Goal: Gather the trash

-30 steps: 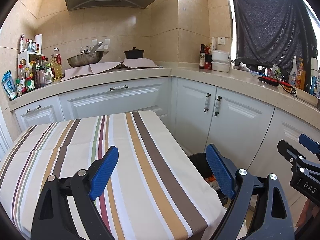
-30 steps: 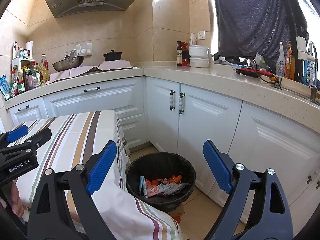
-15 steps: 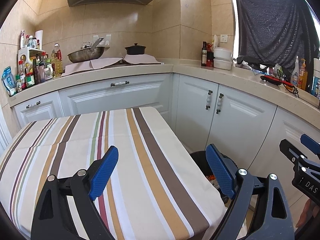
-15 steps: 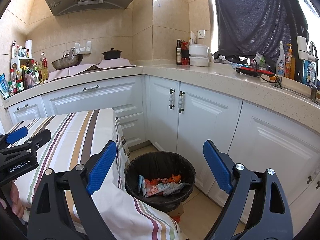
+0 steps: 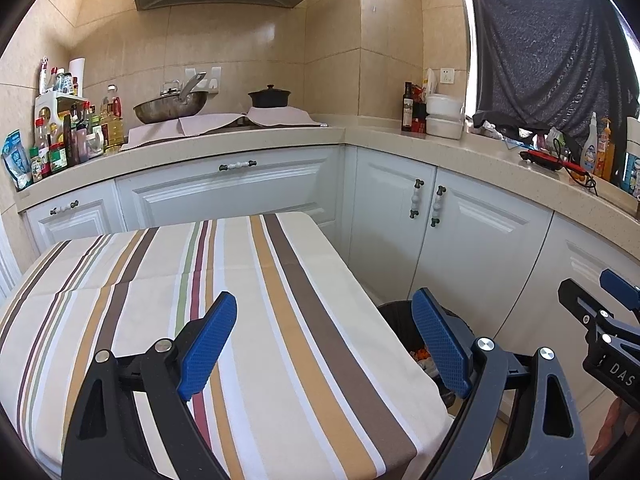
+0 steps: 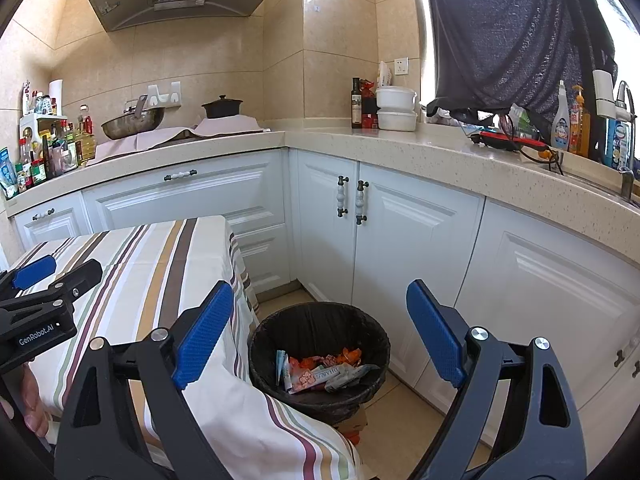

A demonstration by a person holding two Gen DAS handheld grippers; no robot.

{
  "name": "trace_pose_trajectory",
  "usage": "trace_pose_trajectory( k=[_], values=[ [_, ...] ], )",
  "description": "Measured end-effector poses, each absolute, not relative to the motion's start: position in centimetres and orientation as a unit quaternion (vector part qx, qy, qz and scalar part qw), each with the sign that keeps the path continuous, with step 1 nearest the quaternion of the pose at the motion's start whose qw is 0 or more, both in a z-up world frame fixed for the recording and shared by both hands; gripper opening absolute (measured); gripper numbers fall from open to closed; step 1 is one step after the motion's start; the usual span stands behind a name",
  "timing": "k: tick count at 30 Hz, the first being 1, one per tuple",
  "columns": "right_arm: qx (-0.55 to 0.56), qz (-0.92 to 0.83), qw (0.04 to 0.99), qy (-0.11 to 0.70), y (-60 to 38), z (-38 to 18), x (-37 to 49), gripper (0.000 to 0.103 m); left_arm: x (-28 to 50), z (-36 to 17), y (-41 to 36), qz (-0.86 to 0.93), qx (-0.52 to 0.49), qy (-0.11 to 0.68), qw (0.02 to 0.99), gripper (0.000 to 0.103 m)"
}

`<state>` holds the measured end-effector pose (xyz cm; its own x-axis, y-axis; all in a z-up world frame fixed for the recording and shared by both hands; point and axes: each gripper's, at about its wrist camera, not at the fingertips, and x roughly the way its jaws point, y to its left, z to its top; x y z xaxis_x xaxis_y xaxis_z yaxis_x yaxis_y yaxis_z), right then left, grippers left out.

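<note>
The bench (image 5: pixel 248 320) is covered in a matt woven cloth with stripes, lightly creased, and the bin (image 6: pixel 320 322) beside it is lined with thin, crinkled black plastic film holding glossy printed wrappers (image 6: pixel 320 372). The fingers (image 6: pixel 202 332) of the right gripper (image 6: pixel 320 334) carry blue pads with a fine knurled texture on matt black plastic arms fixed by shiny metal screws. Behind, the countertop (image 6: pixel 400 152) looks like speckled polished stone, the cabinet doors (image 6: pixel 412 232) smooth satin white, the wall tiles (image 6: pixel 208 52) glossy, and the wok (image 6: pixel 132 122) dull brushed metal.
</note>
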<state>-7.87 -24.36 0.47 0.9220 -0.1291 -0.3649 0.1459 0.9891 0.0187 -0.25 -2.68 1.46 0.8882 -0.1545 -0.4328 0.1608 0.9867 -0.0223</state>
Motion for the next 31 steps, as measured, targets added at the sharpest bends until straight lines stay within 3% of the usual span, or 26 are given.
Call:
trace_pose_trajectory(
  k=[23,31],
  values=[
    [0.023,-0.068,0.98,0.187,-24.7,-0.2,-7.8,0.086,-0.6,1.9,-3.5,-0.106,0.015,0.208,0.972,0.093],
    [0.022,-0.059,0.98,0.191,-24.1,-0.3,-7.1,0.087,1.2,0.9,-2.5,-0.082,0.004,0.249,0.965,0.093]
  ],
)
